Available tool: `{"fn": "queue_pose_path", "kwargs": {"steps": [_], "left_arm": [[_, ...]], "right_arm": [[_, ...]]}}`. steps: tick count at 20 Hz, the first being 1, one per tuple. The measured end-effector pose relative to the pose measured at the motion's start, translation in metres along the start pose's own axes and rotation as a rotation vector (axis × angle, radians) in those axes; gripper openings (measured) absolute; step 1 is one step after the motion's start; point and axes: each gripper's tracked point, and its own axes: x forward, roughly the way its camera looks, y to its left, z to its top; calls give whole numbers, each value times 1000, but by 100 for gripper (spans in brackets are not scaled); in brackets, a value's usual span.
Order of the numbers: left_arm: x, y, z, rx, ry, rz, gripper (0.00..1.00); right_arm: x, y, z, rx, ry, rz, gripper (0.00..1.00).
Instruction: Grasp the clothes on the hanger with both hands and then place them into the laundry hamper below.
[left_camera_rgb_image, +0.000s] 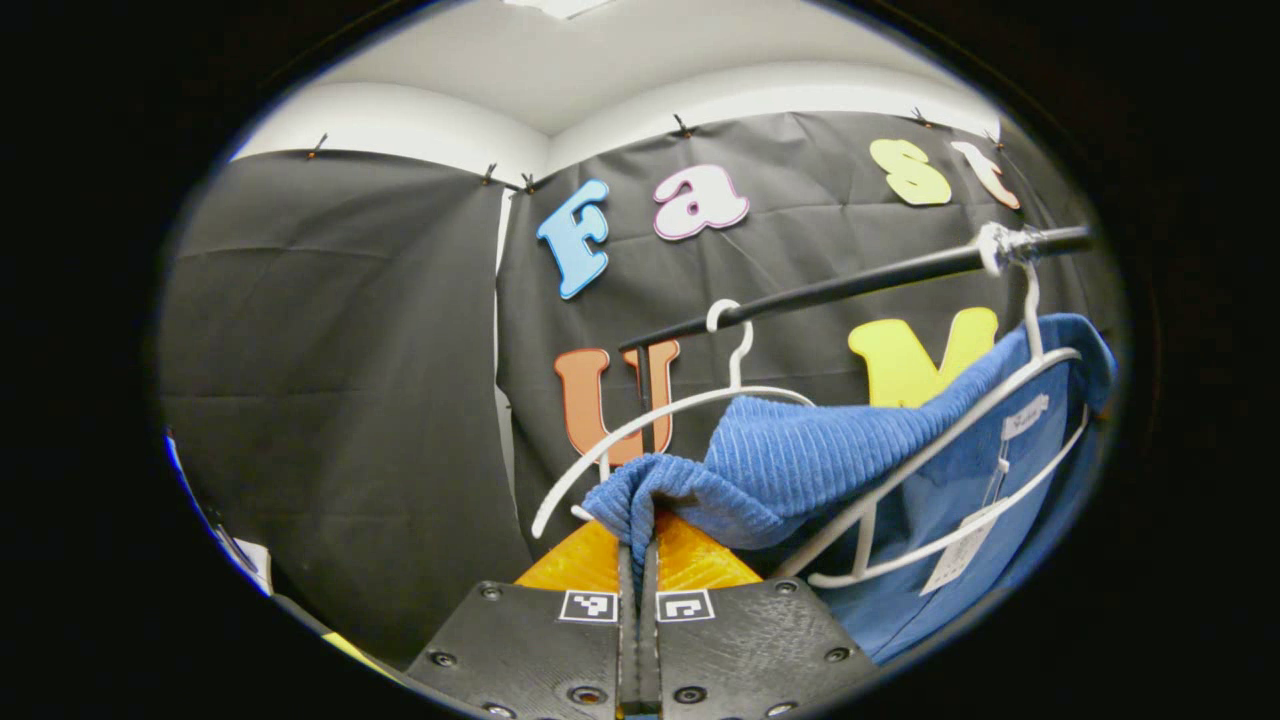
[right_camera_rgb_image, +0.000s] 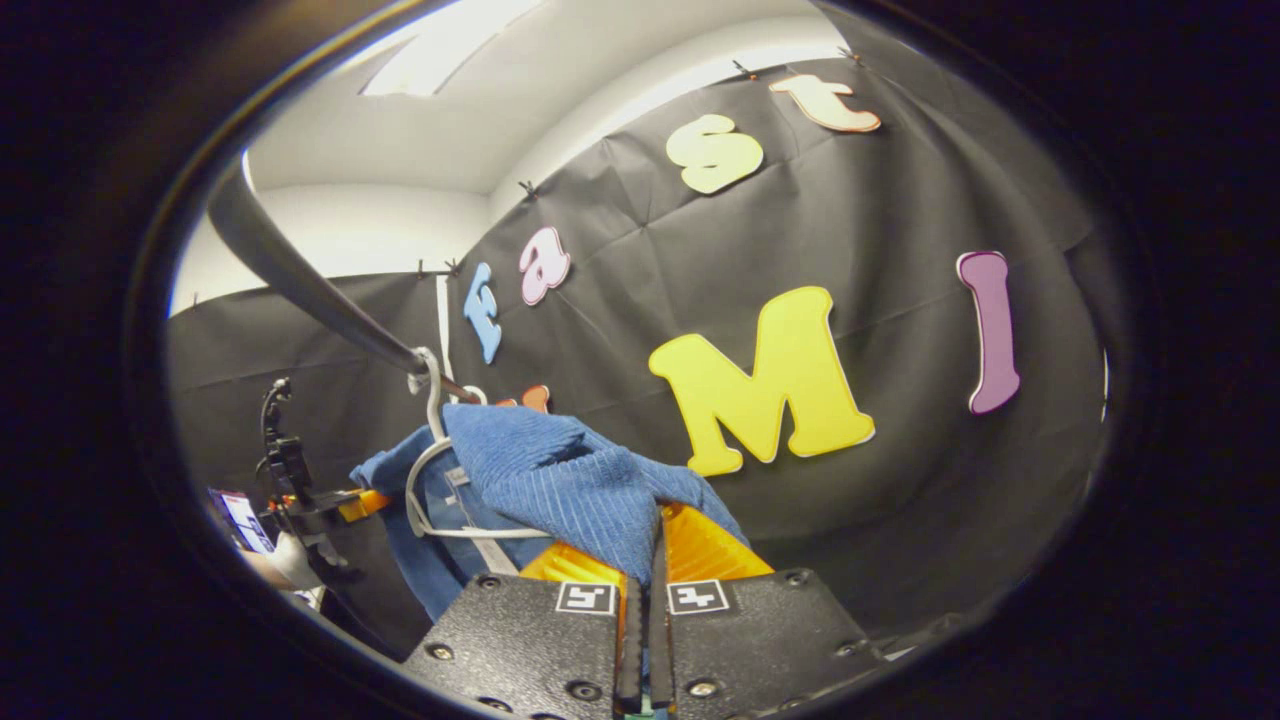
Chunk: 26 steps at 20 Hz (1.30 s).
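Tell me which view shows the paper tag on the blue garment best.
Left gripper view: the paper tag hangs in plain sight on the blue garment. Right gripper view shows just a pale strip of it, half hidden by cloth.

Blue ribbed cloth (left_camera_rgb_image: 800, 460), matt and soft-looking, pinched between the orange ridged plastic fingers (left_camera_rgb_image: 690, 560). Hanger (left_camera_rgb_image: 940, 450) beyond the jaws: smooth white plastic. Rail (left_camera_rgb_image: 850, 285) above: matt black. Paper tag (left_camera_rgb_image: 960, 550) on smoother blue fabric.
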Motion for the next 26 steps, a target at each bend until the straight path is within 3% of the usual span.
{"fn": "queue_pose_path", "kwargs": {"steps": [12, 15, 19, 24, 25, 26], "left_arm": [[13, -4, 33, -35, -32, -14, 3], [20, -2, 42, -43, -35, -24, 0], [31, 1, 42, -21, -19, -45, 0], [42, -6, 20, -60, 60, -97, 0], [42, -6, 17, -77, 65, -98, 3], [43, -4, 12, -87, 77, -98, 0]], "right_arm": [[5, 5, 54, 20, -77, 12, 6], [10, 0, 78, 22, -133, -31, 6], [18, -19, 85, -99, -142, -135, 6], [23, -50, 60, -216, -51, -307, 6], [27, -49, 54, -213, -27, -310, 6], [29, -48, 49, -185, -13, -306, 6]]}}
